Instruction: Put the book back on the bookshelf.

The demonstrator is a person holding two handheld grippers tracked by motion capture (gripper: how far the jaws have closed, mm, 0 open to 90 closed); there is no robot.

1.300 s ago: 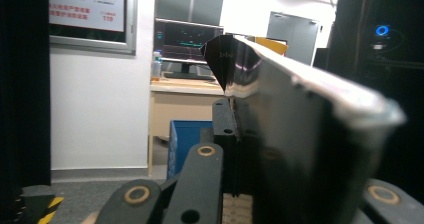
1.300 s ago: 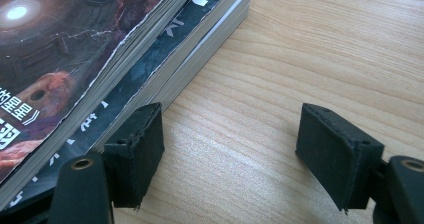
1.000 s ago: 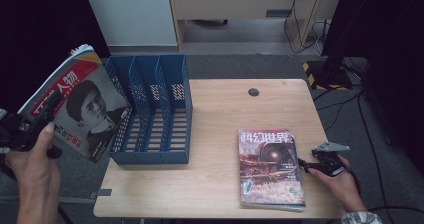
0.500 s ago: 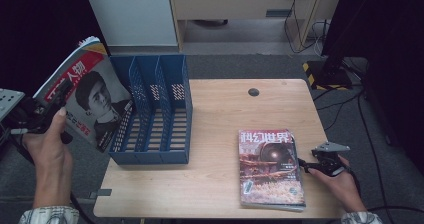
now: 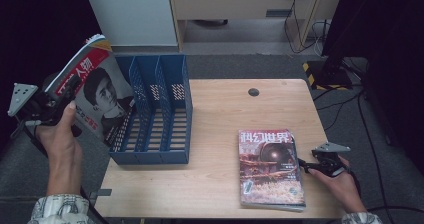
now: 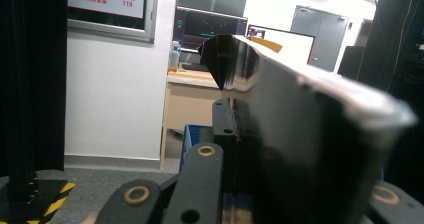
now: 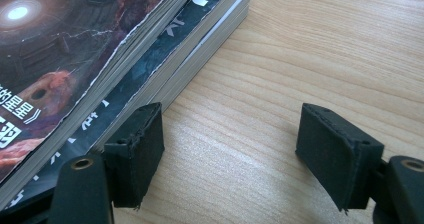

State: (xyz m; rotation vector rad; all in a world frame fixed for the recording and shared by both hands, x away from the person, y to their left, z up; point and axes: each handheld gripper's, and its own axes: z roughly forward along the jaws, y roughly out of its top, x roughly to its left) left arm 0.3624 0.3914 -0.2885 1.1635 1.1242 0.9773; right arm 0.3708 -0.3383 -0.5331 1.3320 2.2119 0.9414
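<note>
A magazine with a face on its cover (image 5: 97, 91) is held tilted in the air left of the blue file rack (image 5: 152, 116), with my left gripper (image 5: 62, 96) shut on its lower left edge. In the left gripper view its glossy cover (image 6: 310, 134) runs edge-on between the jaws. A stack of magazines (image 5: 270, 166) lies flat at the table's front right. My right gripper (image 5: 306, 166) rests open on the wood beside the stack's right edge. In the right gripper view one pad (image 7: 137, 149) touches the stack's side (image 7: 150, 79) and the other pad (image 7: 335, 154) stands apart on bare wood.
The blue file rack has three slots and stands at the table's left side. A small dark round cap (image 5: 253, 92) sits in the wooden table (image 5: 225, 114) near its far edge. Cables (image 5: 345, 99) trail on the floor to the right.
My left gripper has carried the face-cover magazine rightward, closer to the blue rack. The right gripper has stayed beside the stack.
</note>
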